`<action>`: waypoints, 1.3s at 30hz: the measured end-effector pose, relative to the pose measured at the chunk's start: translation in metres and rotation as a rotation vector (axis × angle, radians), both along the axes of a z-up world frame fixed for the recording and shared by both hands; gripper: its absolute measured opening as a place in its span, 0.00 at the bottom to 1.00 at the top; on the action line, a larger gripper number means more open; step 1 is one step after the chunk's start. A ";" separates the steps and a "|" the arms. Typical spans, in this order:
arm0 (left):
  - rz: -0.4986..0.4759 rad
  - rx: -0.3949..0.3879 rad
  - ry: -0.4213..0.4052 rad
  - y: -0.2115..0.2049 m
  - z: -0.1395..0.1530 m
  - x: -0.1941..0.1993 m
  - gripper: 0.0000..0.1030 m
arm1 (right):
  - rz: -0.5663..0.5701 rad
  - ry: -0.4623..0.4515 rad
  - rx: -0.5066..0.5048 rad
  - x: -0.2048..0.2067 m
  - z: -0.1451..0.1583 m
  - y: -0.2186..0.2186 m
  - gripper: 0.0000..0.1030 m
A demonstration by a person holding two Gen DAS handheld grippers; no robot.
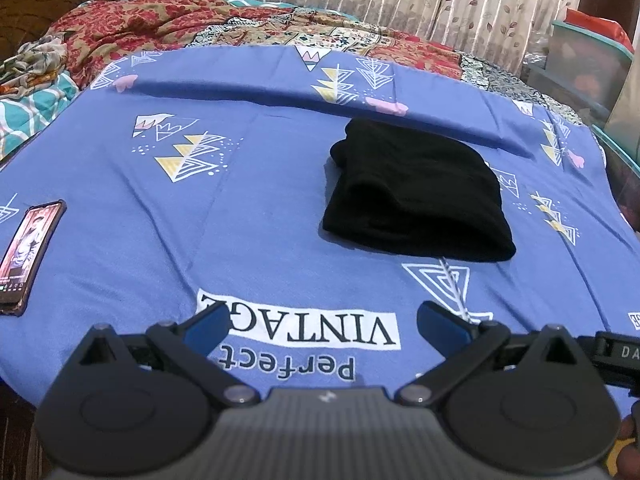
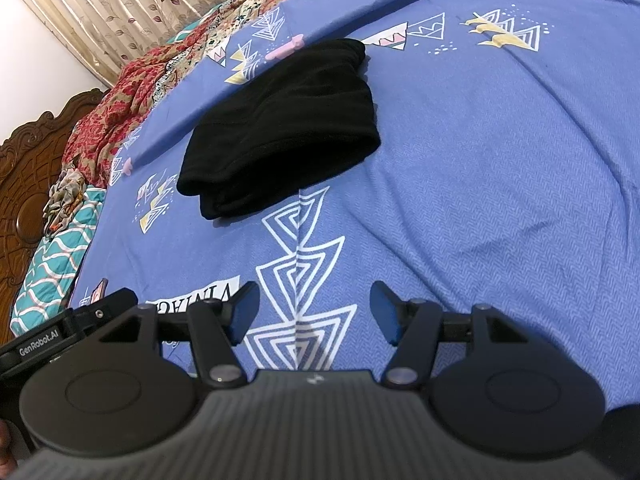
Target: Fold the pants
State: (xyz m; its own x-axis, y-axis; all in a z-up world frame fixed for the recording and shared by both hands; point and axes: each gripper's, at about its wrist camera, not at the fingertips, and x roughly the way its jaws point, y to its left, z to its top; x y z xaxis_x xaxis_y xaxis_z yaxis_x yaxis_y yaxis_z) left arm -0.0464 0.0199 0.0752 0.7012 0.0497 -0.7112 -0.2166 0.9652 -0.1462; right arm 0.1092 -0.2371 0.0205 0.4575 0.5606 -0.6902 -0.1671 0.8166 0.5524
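Black pants [image 1: 416,196] lying on the blue printed bedsheet [image 1: 248,208], already gathered into a compact, layered bundle, thick rounded fold edges showing toward the cameras. Sitting mid-bed, just short of the raised ridge in the sheet, well apart from both tools.

Left gripper [image 1: 322,326] spread wide, blue pads parted, nothing between them, hovering over the "Perfect VINTAGE" lettering [image 1: 300,328] near the front edge of the bed. Right gripper [image 2: 314,312] likewise gaping and holding nothing, poised above the white triangle motif [image 2: 300,280], pants ahead and slightly to its left.

Judged by the bundle's shape, folding looks essentially done (or one last halving away; impossible to say which from here).

Risks from this point:
- Pinching only the top layer of the bundle: soft, thick fabric, likely to peel open and undo the stack.
- Catching the bedsheet along with the pants, since the sheet is loose and creased under the bundle; lifting would then drag the whole surface.
- Uneven grabs from the two sides, skewing the edges and leaving a lopsided fold.
- Sweeping left too broadly: phone [image 1: 28,252] lying face-up near the left edge of the sheet, easy to nudge off.
- Black-on-black layers offering almost no visible seams, so misjudging where a fold edge ends seems likely.
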 end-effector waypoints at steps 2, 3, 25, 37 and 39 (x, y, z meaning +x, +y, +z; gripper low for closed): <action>0.001 0.005 0.000 0.000 0.000 0.000 1.00 | 0.001 -0.001 0.000 0.000 0.000 0.000 0.62; 0.002 0.009 0.000 0.000 0.000 0.000 1.00 | 0.000 -0.002 0.000 0.000 0.000 0.000 0.62; 0.009 0.046 0.092 0.001 -0.008 0.005 1.00 | -0.012 -0.016 0.004 -0.007 0.004 0.003 0.62; 0.041 0.074 0.129 0.006 -0.011 0.006 1.00 | -0.016 -0.008 0.008 -0.008 0.004 0.004 0.62; 0.049 0.096 0.124 0.005 -0.010 0.006 1.00 | -0.018 -0.007 0.009 -0.008 0.003 0.003 0.62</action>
State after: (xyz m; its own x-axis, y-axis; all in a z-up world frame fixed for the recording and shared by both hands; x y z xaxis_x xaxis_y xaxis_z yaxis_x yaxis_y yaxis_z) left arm -0.0406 0.0254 0.0650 0.6037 0.1536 -0.7823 -0.2741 0.9614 -0.0227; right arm 0.1013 -0.2338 0.0239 0.4725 0.5586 -0.6817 -0.1567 0.8144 0.5587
